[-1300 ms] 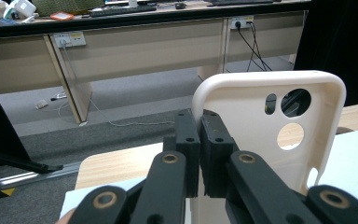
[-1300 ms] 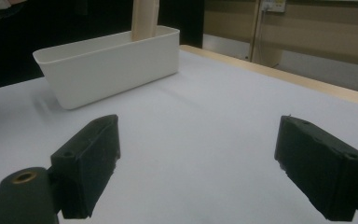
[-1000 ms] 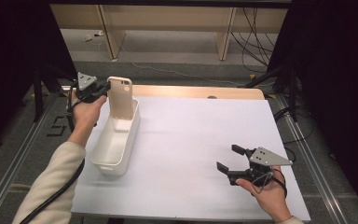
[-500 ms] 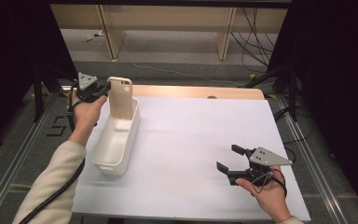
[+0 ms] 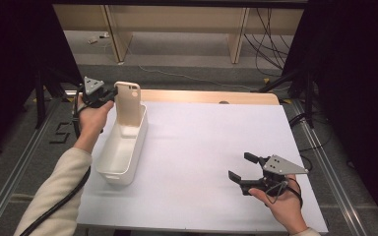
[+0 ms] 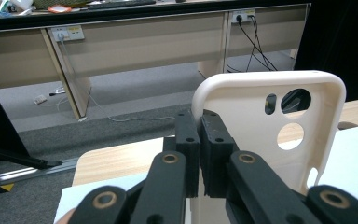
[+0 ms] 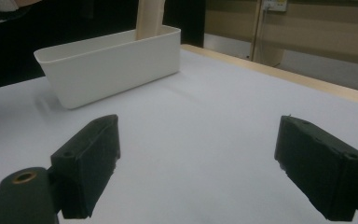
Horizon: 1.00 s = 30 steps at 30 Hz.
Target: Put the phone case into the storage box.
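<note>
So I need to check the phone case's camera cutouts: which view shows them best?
The left gripper view: the phone case faces it close, cutouts clear. The high view shows it small; the right gripper view shows a strip above the bin.

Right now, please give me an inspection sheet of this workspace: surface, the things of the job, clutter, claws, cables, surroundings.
Surface: white table top, wooden strip along the far edge.
Job's things: cream phone case held upright over the far end of the white bin.
Clutter: nothing seen on the table.
Claws: left claw shut on the phone case's edge; right claw open, holding nothing, low over the near right of the table.
Cables: black cable trailing along the left sleeve.
Surroundings: wooden desks behind, wires on the grey floor.
</note>
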Motion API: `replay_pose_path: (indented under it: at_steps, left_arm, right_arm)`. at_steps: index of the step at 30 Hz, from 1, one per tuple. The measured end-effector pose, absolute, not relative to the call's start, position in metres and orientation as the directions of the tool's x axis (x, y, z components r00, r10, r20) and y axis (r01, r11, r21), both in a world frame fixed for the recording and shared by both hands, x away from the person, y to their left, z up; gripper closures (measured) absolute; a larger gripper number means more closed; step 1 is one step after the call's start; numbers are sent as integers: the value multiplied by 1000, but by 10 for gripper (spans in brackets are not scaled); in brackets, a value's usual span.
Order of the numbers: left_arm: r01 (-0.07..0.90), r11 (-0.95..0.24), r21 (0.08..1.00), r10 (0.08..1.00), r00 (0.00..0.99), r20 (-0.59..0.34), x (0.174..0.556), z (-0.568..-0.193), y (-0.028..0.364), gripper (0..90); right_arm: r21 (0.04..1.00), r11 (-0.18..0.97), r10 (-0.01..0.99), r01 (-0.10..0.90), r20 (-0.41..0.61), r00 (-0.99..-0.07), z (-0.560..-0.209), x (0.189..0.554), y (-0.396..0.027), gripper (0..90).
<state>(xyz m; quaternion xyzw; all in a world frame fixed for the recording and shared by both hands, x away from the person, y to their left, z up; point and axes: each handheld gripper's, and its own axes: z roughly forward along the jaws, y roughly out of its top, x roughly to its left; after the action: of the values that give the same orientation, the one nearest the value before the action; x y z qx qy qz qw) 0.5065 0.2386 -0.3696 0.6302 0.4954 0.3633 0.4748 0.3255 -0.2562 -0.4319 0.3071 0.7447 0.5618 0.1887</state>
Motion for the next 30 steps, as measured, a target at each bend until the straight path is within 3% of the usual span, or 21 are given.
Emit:
replay_pose_path:
  at_steps: [30]
  left_arm:
    - [304, -61, 951, 970, 242, -15, 515, -376, 236, 868]
  right_arm:
    - [952, 180, 671, 246, 64, -739, -432, 326, -257, 153]
